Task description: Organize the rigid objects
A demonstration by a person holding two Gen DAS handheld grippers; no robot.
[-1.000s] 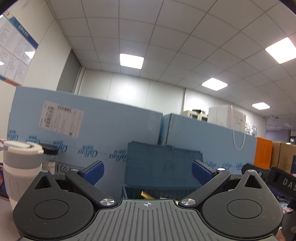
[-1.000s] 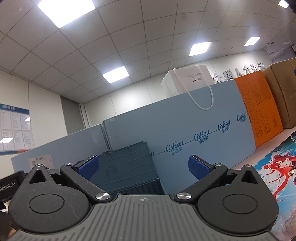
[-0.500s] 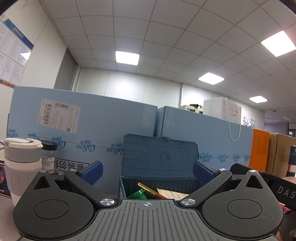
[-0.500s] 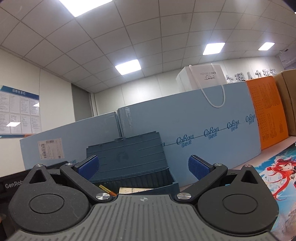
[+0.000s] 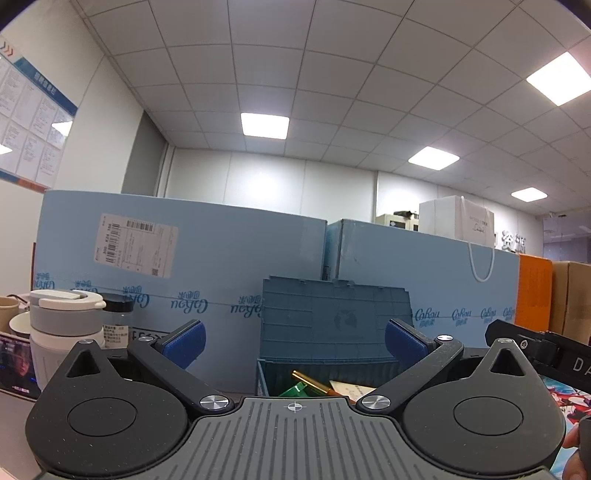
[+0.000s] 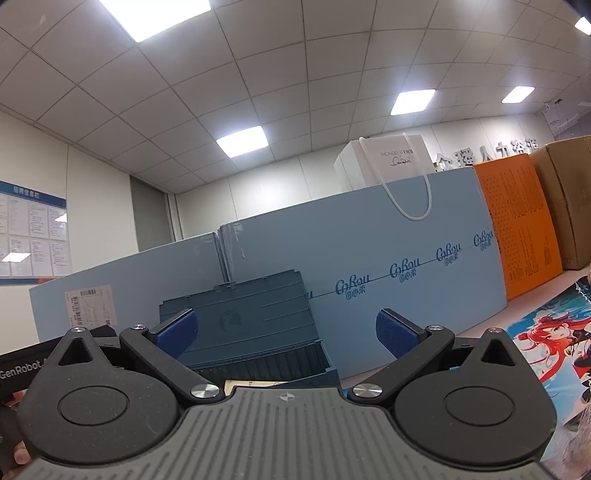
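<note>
Bright, even office light from recessed ceiling panels (image 5: 264, 125); brightest panel (image 6: 155, 14) blown out, upper left of right view. Soft glare on back wall (image 5: 266, 184), centre of left view. Strong fisheye bowing, dark vignette in corners. Focus sharp, shadows faint.

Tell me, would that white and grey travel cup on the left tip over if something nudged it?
Probably, if pushed near its top: the travel cup stands upright and looks taller than wide. Its smooth, hard-looking wall may slip between fingers. Whether it is full, hence heavy, cannot be told.
</note>
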